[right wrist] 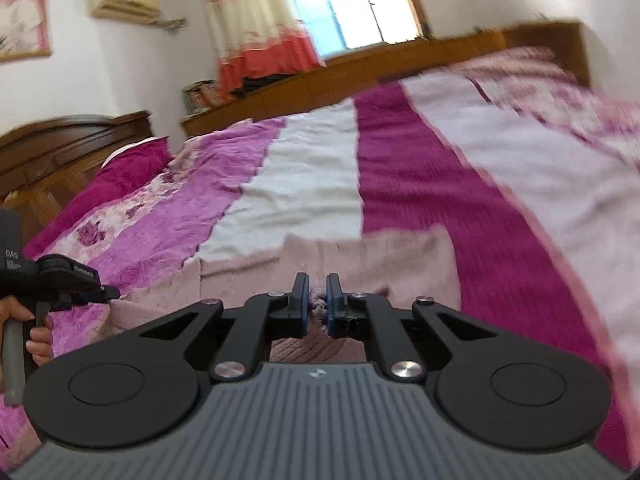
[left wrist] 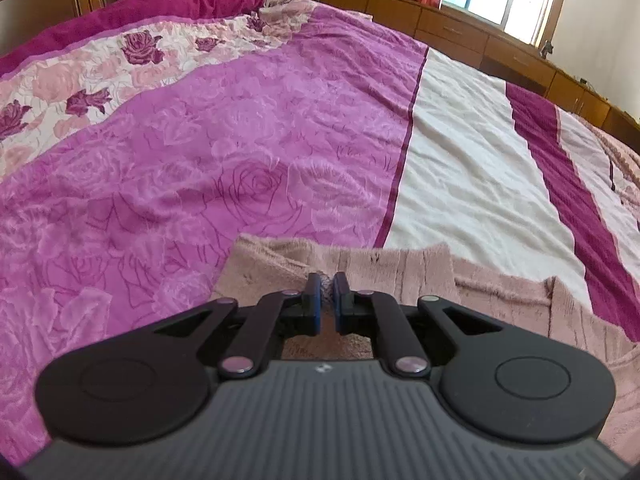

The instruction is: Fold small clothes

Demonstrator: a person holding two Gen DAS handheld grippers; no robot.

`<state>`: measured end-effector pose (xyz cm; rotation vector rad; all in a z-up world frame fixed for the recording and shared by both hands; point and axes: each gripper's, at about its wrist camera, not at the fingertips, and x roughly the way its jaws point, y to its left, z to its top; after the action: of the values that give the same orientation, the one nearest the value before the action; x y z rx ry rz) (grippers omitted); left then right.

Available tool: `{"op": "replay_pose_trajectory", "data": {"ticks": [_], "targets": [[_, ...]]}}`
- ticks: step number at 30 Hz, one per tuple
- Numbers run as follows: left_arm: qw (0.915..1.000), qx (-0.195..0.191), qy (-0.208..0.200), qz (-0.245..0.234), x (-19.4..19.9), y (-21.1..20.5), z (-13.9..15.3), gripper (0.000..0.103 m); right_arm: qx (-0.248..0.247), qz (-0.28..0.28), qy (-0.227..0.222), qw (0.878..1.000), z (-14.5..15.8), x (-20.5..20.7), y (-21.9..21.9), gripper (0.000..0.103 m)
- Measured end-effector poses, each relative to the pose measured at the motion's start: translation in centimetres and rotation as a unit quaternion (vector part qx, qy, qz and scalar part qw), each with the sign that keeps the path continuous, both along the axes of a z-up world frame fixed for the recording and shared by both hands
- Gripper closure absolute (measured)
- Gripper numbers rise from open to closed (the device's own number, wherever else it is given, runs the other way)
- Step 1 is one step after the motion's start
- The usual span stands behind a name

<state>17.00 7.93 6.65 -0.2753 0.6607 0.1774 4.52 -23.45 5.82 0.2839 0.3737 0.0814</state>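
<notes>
A small dusty-pink knitted garment (left wrist: pixel 400 272) lies on the bed, spread under and ahead of both grippers; it also shows in the right wrist view (right wrist: pixel 380 256). My left gripper (left wrist: pixel 327 292) is shut on a bunch of its fabric, pinched between the blue pads. My right gripper (right wrist: pixel 318 300) is shut on another bunch of the same garment. The left gripper, held in a hand, also shows at the left edge of the right wrist view (right wrist: pixel 112 293), at the garment's left side.
The bed is covered by a magenta, pink-rose and white striped bedspread (left wrist: pixel 240 152). A magenta pillow (left wrist: pixel 168 0) lies at the head. Wooden cabinets (left wrist: pixel 480 36) run along the far side under a window. A wooden headboard (right wrist: pixel 60 148) stands at the left.
</notes>
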Motion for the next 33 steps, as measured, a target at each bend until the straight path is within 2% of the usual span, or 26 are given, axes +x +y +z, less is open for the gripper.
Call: {"op": "replay_pose_trajectory", "data": {"ticks": [4,6,7,10,11,14,15,16,17,18,19,24,28,31,33], "targets": [[0.9994,-0.001,-0.029,0.017,-0.6,0.4,0.7,0.095,-0.045,0.004,-0.070,0.997,3.6,0.1,-0.1,0.095],[0.9992,0.005,-0.033,0.023,-0.6,0.5,0.5,0.095,-0.068,0.001,-0.093,0.993,4.1,-0.2,-0.1,0.095],[0.9995,0.001,-0.024,0.018,-0.2,0.6,0.1,0.095,-0.076,0.000,-0.090,0.993,3.7,-0.1,-0.2,0.095],[0.9999,-0.008,0.012,-0.002,1.1,0.6,-1.5,0.092,-0.060,-0.006,-0.034,0.998,1.3,1.2,-1.0,0.095],[0.9997,-0.006,0.021,-0.010,1.4,0.5,-2.0,0.092,-0.061,-0.011,-0.003,0.998,-0.2,1.9,-1.3,0.095],[0.9988,0.008,0.039,-0.029,1.6,0.1,-3.2,0.088,-0.059,-0.041,0.069,0.995,-3.7,3.3,-2.3,0.093],[0.9987,0.011,0.034,-0.037,1.3,0.0,-3.2,0.081,-0.045,-0.043,0.074,0.995,-4.1,3.2,-2.8,0.088],[0.9984,0.016,0.029,-0.046,0.9,0.0,-2.9,0.076,-0.028,-0.045,0.070,0.996,-4.1,3.0,-3.3,0.074],[0.9981,0.021,0.026,-0.053,0.6,-0.1,-2.7,0.068,-0.016,-0.050,0.067,0.996,-3.8,2.9,-3.7,0.067],[0.9976,0.027,0.025,-0.058,0.2,-0.1,-2.4,0.063,-0.013,-0.057,0.064,0.996,-3.4,2.9,-4.0,0.056],[0.9973,0.029,0.022,-0.063,-0.2,0.0,-2.1,0.063,-0.009,-0.058,0.058,0.997,-3.0,3.0,-4.3,0.051],[0.9951,0.031,0.033,-0.088,-2.2,-0.4,-0.9,0.063,0.057,-0.048,0.070,0.995,-2.3,4.0,-5.8,0.051],[0.9925,0.056,0.059,-0.092,-3.9,-1.1,-1.3,0.063,0.047,-0.029,0.114,0.992,-2.9,5.0,-4.9,0.052],[0.9915,0.048,0.079,-0.092,-4.6,-1.1,-2.2,0.063,0.039,-0.012,0.125,0.991,-3.3,4.9,-3.5,0.053],[0.9912,0.058,0.074,-0.093,-5.0,-1.2,-2.5,0.063,0.039,-0.013,0.129,0.991,-3.2,4.9,-3.1,0.053]]}}
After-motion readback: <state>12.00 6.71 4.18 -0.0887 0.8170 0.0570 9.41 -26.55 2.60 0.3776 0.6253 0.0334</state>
